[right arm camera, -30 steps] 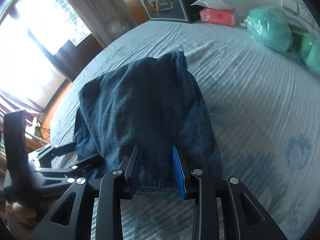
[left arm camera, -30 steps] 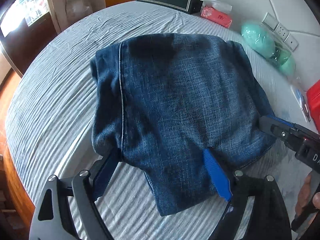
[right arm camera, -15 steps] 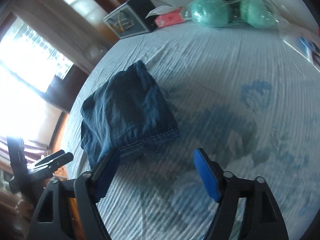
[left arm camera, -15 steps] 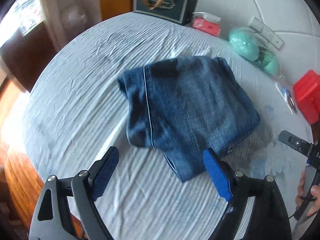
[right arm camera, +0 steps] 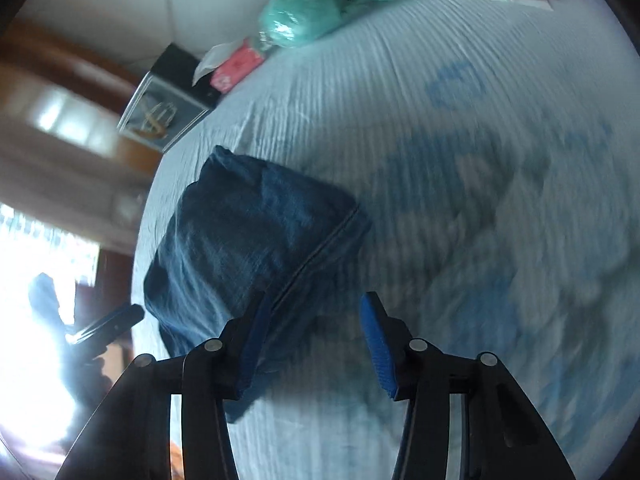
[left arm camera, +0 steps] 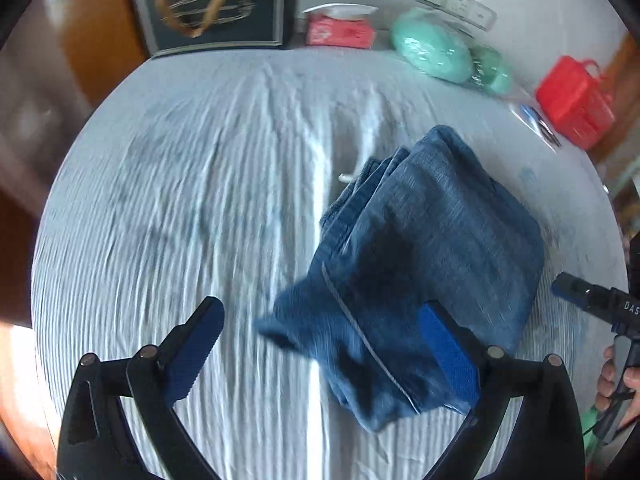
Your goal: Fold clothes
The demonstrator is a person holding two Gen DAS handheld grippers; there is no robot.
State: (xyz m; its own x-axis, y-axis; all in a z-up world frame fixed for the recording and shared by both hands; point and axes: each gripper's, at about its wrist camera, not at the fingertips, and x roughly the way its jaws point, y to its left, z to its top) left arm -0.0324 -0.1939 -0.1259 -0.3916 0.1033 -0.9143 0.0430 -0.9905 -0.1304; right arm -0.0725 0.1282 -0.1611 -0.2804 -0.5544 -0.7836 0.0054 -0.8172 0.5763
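My left gripper sits nearest, jaws spread about as wide as they go and just been opening further; a second ago its pads were against the near edge of the folded jeans, now nothing is pinched, though a loose corner of denim lies between the fingers in the left wrist view. My right gripper stands partly open, jaws just been closing in from a wider spread; its left pad overlaps the jeans' near corner in the picture, but I cannot tell whether it touches, and only bedsheet shows between the pads. A second ago that gripper was shut on the hem; that hold is gone. The jeans lie as a thick folded bundle on the striped sheet, off to the right in the left view where earlier they filled the centre, with one corner sticking out toward me. The right gripper's tip and the hand on it show at the far right edge. Both views are rolled and motion-blurred against the earlier ones. Beyond the jeans, along the far edge of the bed: dark gift bag, pink tissue pack, green wrapped bundles, red box.
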